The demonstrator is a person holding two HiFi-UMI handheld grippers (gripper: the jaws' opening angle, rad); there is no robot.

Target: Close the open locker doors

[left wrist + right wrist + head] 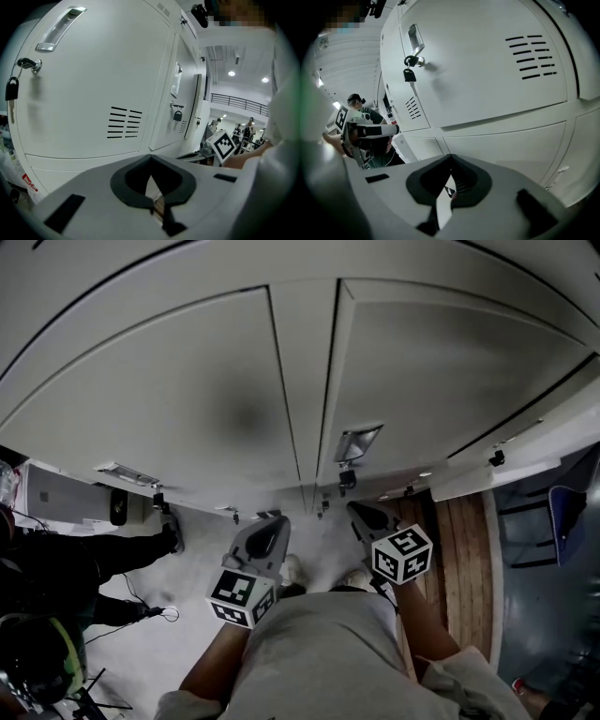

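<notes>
Lockers (187, 381) ahead: left hand-held gripper (277, 519) and right hand-held gripper (354, 508) both pressed together; I judge the ajar door (534, 432) light, stiff, pushable at its free edge.

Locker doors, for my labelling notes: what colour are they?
The locker doors are plain white; clearest in the left gripper view.

The left gripper (269, 524) is held low, near 6 o'clock in the head view, pointed toward 12, jaws pressed together and empty. The right gripper (364, 515) is held at its 3 o'clock, jaws likewise together. Both forearms (212, 664) are extended.
</notes>
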